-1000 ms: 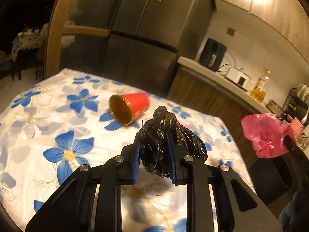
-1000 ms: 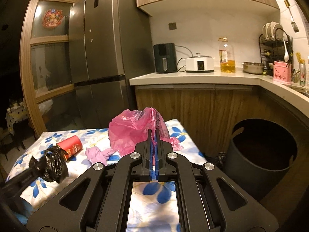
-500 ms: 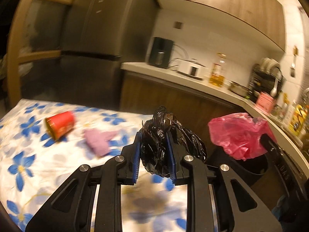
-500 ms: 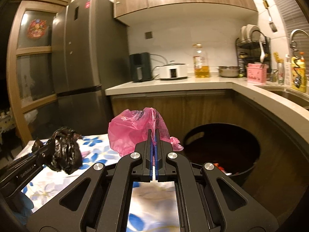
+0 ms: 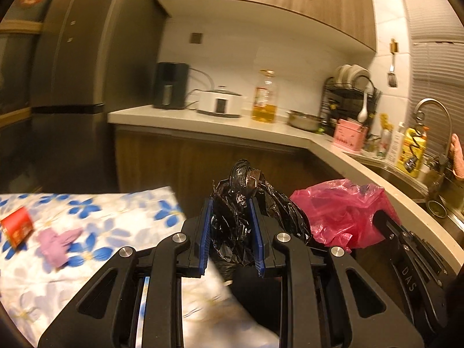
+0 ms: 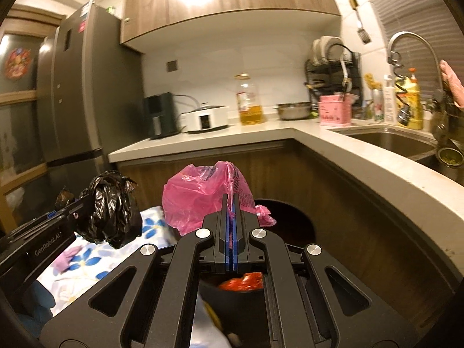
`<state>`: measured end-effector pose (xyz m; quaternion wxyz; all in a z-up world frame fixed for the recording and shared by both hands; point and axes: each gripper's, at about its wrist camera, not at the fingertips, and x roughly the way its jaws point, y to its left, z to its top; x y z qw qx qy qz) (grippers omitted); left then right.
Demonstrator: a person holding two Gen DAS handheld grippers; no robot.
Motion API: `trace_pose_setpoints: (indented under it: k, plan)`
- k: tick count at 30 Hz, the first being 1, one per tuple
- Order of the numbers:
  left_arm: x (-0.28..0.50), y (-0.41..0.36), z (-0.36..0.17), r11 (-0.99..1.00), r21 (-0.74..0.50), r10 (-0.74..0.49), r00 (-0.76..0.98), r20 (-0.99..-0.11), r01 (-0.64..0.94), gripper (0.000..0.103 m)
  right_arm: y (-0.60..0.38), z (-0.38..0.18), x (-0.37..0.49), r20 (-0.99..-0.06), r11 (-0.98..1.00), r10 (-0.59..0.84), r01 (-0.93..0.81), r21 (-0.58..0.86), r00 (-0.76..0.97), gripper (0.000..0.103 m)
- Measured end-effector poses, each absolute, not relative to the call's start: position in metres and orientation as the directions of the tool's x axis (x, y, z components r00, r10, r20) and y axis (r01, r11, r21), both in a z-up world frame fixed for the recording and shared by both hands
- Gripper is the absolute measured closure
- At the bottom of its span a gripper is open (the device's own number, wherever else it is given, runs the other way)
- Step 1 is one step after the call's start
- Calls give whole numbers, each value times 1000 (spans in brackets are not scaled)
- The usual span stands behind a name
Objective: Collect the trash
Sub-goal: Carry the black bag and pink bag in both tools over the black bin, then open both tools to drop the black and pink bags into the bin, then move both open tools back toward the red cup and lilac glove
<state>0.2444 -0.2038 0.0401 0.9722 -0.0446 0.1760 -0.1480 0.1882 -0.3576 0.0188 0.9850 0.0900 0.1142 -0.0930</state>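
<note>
While the red cup [image 5: 16,230] and the purple scrap [image 5: 56,245] lay on the flowered tablecloth [image 5: 121,220] at my far left, both of my grippers were loaded and up off the table. My left gripper [image 5: 232,237] was clenched on the black bag [image 5: 232,217], its blue pads pressed into the crinkled plastic with the knotted top poking up between them. From the right wrist view that bag hung beside the table's edge, not yet over the bin [image 6: 293,220]. To its right, my right gripper [image 6: 231,226] was pinched tight on a thin fold of the pink bag [image 6: 203,200], whose bulk stood just before the dark bin's mouth. Something red already lay in the bin, low behind my fingers.

I judged the step in hand to be the carry to the bin. To do it well I needed to bring each bag fully over the opening before letting go, since light plastic drifts and clings to the pads. The pink one was nearer, so it should drop first, leaving room for the black one. The cup and scrap remained for a later trip.
</note>
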Motion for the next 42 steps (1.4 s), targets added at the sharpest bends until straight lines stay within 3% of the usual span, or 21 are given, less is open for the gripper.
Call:
trace_pose_setpoints:
  k: [19, 25, 34, 42]
  plan:
    - [289, -266, 7, 928, -80, -364, 842, -398, 363, 75, -395, 3, 213, -270, 953, -196, 248, 177, 943, 101]
    - [296, -261, 4, 921, -109, -385, 830, -404, 374, 56, -397, -2, 220, -285, 954, -188, 244, 176, 940, 100]
    - [299, -243, 2, 936, -143, -351, 842, -409, 321, 26, -402, -6, 218, -303, 948, -190, 254, 190, 934, 74]
    - [288, -216, 0, 960, -135, -279, 859, -429, 244, 8, -394, -10, 207, -320, 949, -169, 241, 201, 932, 37]
